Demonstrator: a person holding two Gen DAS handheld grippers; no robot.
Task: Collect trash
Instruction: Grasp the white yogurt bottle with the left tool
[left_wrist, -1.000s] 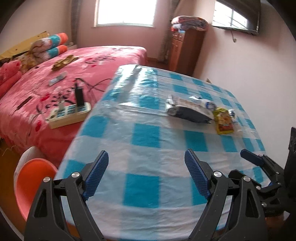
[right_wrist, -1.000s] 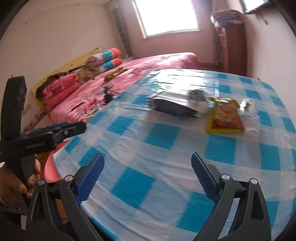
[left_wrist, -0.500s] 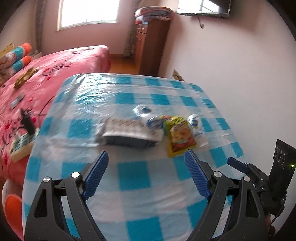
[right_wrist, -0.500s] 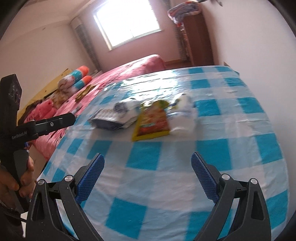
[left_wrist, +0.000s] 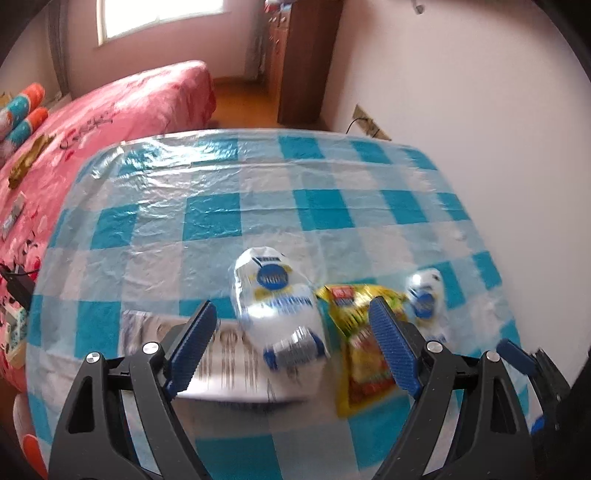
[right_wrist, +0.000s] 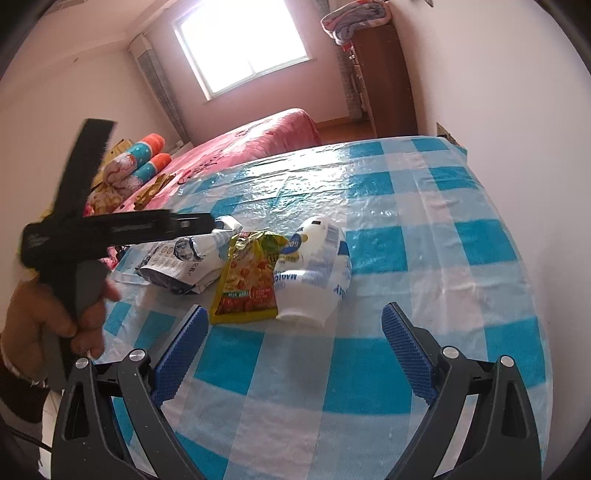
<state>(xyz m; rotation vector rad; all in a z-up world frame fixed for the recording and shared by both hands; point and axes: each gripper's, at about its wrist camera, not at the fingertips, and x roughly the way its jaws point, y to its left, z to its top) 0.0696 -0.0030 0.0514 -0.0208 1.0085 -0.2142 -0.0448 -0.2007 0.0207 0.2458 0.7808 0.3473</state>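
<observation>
Several wrappers lie together on the blue-and-white checked table (left_wrist: 207, 221). In the left wrist view my left gripper (left_wrist: 291, 347) is open just above a white-and-blue packet (left_wrist: 275, 310), which rests on a flat silver bag (left_wrist: 221, 369). A yellow snack bag (left_wrist: 362, 354) and a second white packet (left_wrist: 424, 295) lie to its right. In the right wrist view my right gripper (right_wrist: 295, 350) is open, close before the yellow snack bag (right_wrist: 249, 277) and a white packet (right_wrist: 314, 273). The silver bag (right_wrist: 173, 266) lies left of them.
A pink bed (left_wrist: 92, 122) runs along the table's left side. A wooden cabinet (right_wrist: 384, 77) stands at the far wall. A white wall (left_wrist: 461, 92) borders the table's right edge. An orange seat (left_wrist: 26, 446) sits at the near left corner.
Both grippers have moved forward to the wrappers. The left one has turned right and dropped over the white packet; the right one has closed in on the yellow bag. Both stay open.
</observation>
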